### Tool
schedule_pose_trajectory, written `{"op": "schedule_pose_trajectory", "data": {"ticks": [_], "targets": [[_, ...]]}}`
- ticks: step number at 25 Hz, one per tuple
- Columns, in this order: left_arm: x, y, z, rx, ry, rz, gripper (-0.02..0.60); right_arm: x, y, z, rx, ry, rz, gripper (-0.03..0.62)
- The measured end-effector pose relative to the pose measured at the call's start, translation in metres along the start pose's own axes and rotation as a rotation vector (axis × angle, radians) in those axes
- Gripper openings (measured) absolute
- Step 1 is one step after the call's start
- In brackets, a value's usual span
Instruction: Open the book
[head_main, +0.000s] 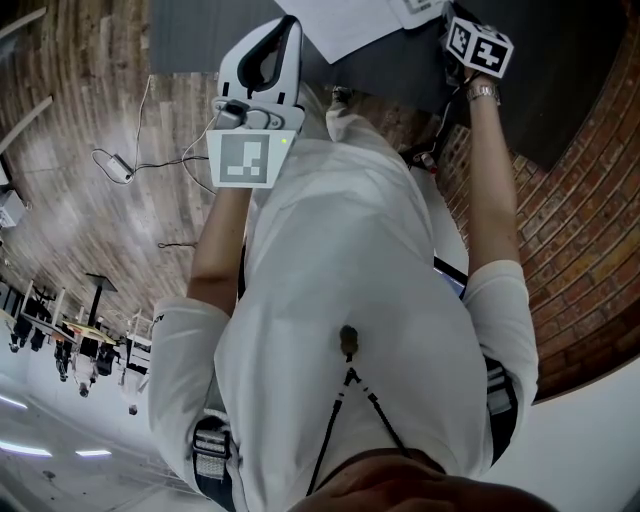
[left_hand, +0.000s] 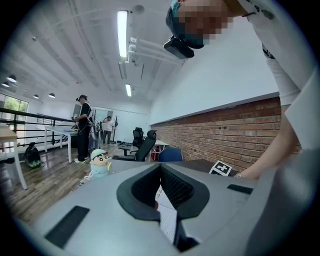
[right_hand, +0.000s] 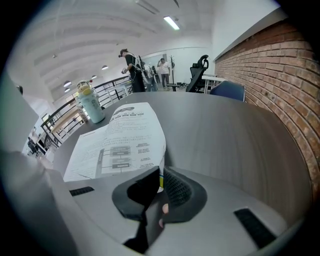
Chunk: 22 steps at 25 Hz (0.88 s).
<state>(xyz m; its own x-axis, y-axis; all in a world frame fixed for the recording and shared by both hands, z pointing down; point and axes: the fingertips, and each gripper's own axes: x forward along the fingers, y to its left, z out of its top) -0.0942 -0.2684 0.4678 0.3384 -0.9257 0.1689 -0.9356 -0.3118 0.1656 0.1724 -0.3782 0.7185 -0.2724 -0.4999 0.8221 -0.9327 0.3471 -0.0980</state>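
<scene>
Dark grey tabletop (right_hand: 225, 130) carries one open white-paged printed book (right_hand: 125, 140), one pale green bottle (right_hand: 90, 102) and one small cartoon toy figure (left_hand: 100, 162). My right gripper (right_hand: 160, 175) pinches the book's near page corner, jaws narrow. My left gripper (left_hand: 160, 186) is closed on one white printed paper slip (left_hand: 167, 220).

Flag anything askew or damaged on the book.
The top page of the book bows up, its edge pinched in the right gripper; the left gripper pinches a printed sheet too. No tear or spill shows.
</scene>
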Motion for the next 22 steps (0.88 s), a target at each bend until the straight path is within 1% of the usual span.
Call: {"op": "schedule_pose_trajectory", "data": {"ticks": [6,15,19,22], "targets": [[0.004,0.007,-0.001,0.005,0.007,0.006,0.021,0.015,-0.015,0.006,-0.013,0.015,-0.034,0.048],[0.011,0.013,-0.004,0.006,0.015,0.002,0.021,0.028,-0.024,0.008,-0.037,0.031,-0.058,0.048],[0.01,0.013,-0.006,0.005,0.024,0.004,0.021,0.031,-0.027,0.005,-0.029,0.039,-0.06,0.049],[0.011,0.011,-0.007,0.01,0.026,0.004,0.021,0.031,-0.031,0.005,-0.007,0.027,-0.06,0.049]]}}
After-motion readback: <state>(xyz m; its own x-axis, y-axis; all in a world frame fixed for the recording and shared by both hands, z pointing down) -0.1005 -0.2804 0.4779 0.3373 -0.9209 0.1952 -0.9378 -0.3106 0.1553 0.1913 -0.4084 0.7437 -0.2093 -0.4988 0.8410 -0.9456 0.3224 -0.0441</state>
